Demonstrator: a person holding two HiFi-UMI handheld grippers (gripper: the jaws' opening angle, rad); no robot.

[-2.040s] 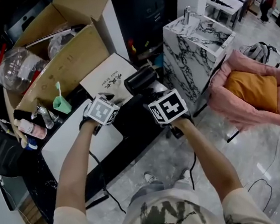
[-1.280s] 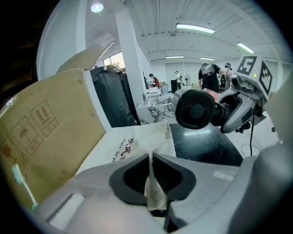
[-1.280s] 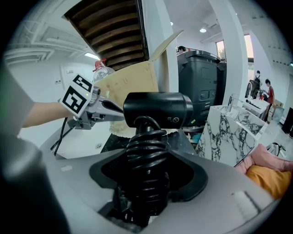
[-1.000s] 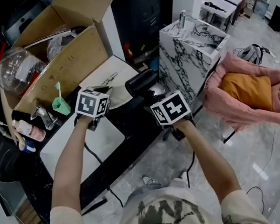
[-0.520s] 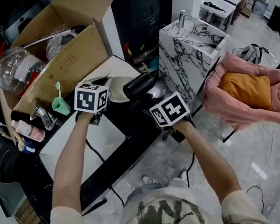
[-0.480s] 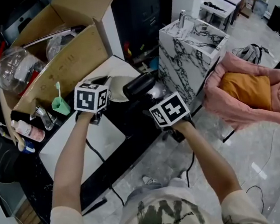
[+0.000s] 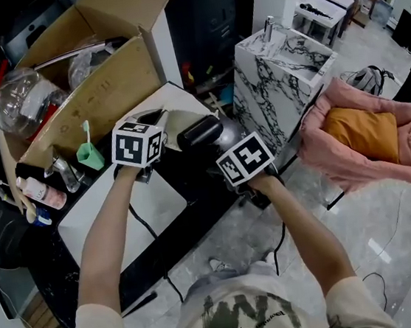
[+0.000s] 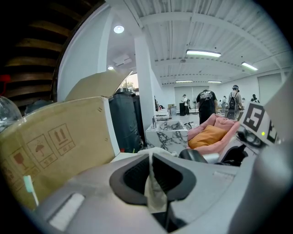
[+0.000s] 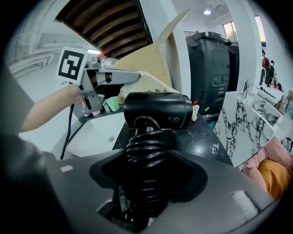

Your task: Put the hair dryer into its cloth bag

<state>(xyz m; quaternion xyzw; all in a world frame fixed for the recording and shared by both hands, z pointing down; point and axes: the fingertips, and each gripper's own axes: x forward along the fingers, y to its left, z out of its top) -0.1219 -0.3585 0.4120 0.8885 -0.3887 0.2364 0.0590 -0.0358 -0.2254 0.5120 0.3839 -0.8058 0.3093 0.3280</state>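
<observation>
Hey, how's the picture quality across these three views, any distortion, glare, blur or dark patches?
Head view: evenly lit and sharp, edges slightly bent, top-left corner dark. Left gripper view: strong fisheye with a black rim, ceiling lights blown out, cloth bag nearest the lens looks soft. Right gripper view: same fisheye and black rim; the black hair dryer loses detail in shadow.

Large open hall: marble counters (image 7: 286, 64), strip lights (image 8: 203, 53), distant people (image 8: 206, 101).
</observation>
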